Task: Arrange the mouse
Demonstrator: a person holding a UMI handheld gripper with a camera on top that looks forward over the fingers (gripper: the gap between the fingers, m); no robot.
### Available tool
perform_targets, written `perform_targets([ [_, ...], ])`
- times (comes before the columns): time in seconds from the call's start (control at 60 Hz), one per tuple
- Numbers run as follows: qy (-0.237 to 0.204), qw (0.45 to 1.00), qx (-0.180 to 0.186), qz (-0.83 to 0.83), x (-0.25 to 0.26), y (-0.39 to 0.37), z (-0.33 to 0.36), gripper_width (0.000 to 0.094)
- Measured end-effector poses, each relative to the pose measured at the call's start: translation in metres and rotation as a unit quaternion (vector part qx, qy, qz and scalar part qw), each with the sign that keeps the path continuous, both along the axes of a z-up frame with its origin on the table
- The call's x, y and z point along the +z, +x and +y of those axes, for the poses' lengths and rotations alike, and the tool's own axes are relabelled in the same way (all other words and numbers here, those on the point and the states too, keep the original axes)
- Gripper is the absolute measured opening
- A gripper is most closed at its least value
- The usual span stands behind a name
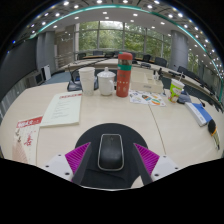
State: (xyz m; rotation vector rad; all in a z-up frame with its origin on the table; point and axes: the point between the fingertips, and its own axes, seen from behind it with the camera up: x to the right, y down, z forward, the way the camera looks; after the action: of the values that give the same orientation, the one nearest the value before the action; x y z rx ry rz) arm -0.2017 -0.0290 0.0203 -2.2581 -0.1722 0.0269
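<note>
So your gripper (112, 160) has its fingers spread wide right now, and they've got no hold on anything. The mouse (111, 152) sits right between them, resting on a round black mouse pad (112, 172) on the table (100, 125), with a clear gap showing between the mouse and the magenta pads (76, 158) on either side. So it's between the fingers, not clamped.

The mouse itself is dark grey or black, and its long axis runs straight along the direction your fingers point, pretty much centred between them. You can see a lighter strip down its middle at the far end, which looks like the wheel area, so the front of it seems to point away from you, toward the far side of the table. I can't tell for sure though.

Beyond the fingers, well apart from the mouse, there's a red bottle (124, 74) standing upright, with a white mug (106, 83) just beside it and a white cup (87, 78) next to that. A book (63, 110) lies flat on the near side of the cups, and some blue items (200, 111) sit off toward the table's other end. Office desks and windows fill the background.
</note>
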Motion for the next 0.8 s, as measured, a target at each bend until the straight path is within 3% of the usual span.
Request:
perform_targets([
  [0.4, 0.024, 0.999, -0.031, 0.006, 0.138, 0.002, -0.165, 0.085],
  [0.8, 0.056, 0.998, -0.024, -0.002, 0.195, -0.002, -0.315, 0.0857],
])
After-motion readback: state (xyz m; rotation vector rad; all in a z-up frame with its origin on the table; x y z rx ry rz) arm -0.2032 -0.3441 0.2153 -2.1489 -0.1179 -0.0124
